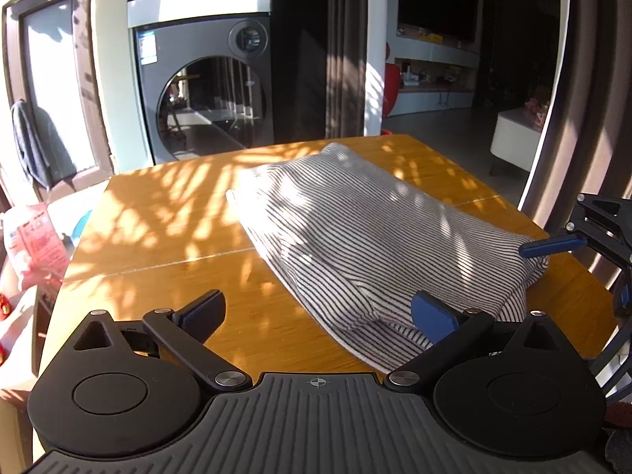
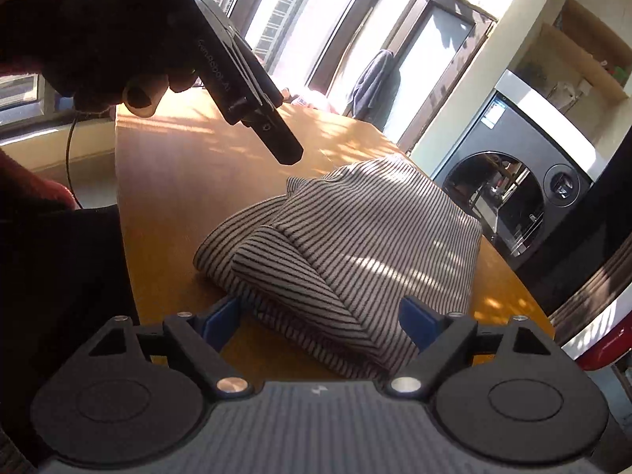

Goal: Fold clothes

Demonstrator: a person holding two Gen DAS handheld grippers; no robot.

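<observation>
A folded white garment with thin dark stripes [image 1: 375, 237] lies on the wooden table [image 1: 158, 237]. My left gripper [image 1: 316, 312] is open at the garment's near edge, its blue right pad against the fold and its left finger over bare wood. On the garment's right edge rests one of my right gripper's blue fingers [image 1: 553, 245]. In the right wrist view my right gripper [image 2: 320, 322] is open, its fingers on either side of the near corner of the striped garment [image 2: 375, 237]. A hand [image 2: 118, 39] holds the left gripper above the table's far side.
A grey front-loading washing machine [image 1: 209, 91] stands beyond the table's far edge. A red and white bag [image 1: 35, 245] sits off the table's left side. A dark cloth [image 1: 27, 146] hangs on a door. Bare tabletop [image 2: 177, 181] lies left of the garment.
</observation>
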